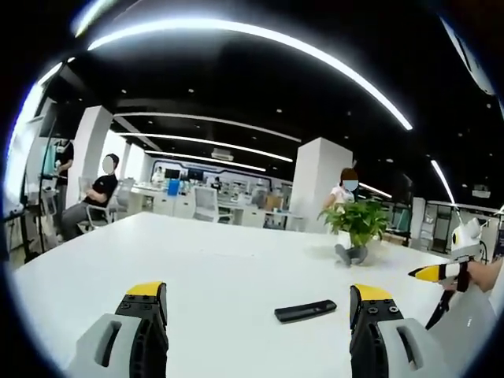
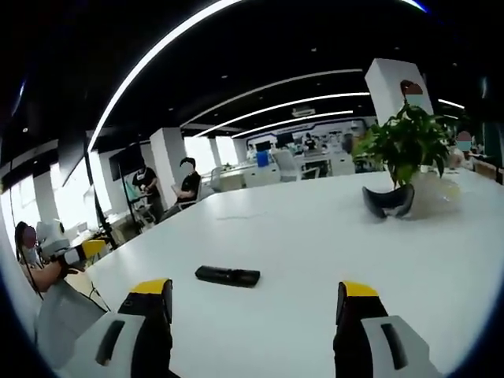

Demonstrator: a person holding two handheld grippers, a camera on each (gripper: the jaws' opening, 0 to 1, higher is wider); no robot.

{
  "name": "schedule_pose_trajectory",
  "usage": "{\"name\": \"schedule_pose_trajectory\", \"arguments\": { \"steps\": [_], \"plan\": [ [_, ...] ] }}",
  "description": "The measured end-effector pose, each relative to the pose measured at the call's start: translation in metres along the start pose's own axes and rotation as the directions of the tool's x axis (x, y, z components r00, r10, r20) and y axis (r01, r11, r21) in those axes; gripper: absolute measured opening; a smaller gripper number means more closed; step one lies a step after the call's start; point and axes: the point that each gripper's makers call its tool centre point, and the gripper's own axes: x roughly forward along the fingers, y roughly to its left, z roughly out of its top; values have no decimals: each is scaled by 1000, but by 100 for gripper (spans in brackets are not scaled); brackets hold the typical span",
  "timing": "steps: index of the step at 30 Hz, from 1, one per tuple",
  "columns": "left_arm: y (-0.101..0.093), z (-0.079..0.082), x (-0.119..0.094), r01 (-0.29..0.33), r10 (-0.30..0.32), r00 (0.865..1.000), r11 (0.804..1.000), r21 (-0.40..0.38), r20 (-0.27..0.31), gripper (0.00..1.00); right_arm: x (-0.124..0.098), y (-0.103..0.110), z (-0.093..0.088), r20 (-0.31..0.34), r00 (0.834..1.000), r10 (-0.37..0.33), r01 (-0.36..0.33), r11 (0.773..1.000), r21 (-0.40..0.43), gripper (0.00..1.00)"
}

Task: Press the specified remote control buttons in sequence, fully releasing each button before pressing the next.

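Observation:
A slim black remote control (image 1: pixel 305 311) lies flat on the white table (image 1: pixel 213 260), just ahead of my left gripper (image 1: pixel 260 303), whose jaws stand wide apart with nothing between them. The right gripper's yellow-tipped jaws show at the right edge of that view. In the right gripper view the same remote (image 2: pixel 227 276) lies ahead and slightly left of my right gripper (image 2: pixel 256 299), also open and holding nothing. The left gripper (image 2: pixel 79 253) shows at the far left, held by a person.
A potted green plant (image 1: pixel 358 224) stands on the table beyond the remote, with a dark headset (image 2: pixel 387 201) at its base. People sit at desks in the office behind. White pillars (image 1: pixel 315 185) rise past the table's far edge (image 2: pixel 331 189).

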Motion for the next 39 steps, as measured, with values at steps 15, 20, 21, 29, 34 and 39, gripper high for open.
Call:
{"name": "schedule_pose_trajectory", "arguments": {
  "steps": [15,20,21,29,34,39],
  "plan": [
    [5,0,-2,-12,12,1000,1000,-12,-3,100,-1,0,1,-4,1000,-16,16,999,-30,86],
    [6,0,-2,-16,16,1000,1000,-11,-1,100,1,5,-2,-24,1000,1,-2,999,-48,86],
    [6,1,-2,-17,17,1000,1000,-11,2,100,2,7,-3,-31,1000,4,-6,998,-56,86],
    [6,0,-3,-14,14,1000,1000,-11,-3,100,1,4,-4,-34,999,-11,9,998,-69,85],
    [7,2,-3,-20,20,1000,1000,-12,4,100,0,-3,-6,-45,998,-48,44,996,-73,86],
    [7,2,-2,-22,22,1000,1000,-18,6,100,-2,-9,-2,-25,996,-81,79,994,-73,86]
  ]
}}
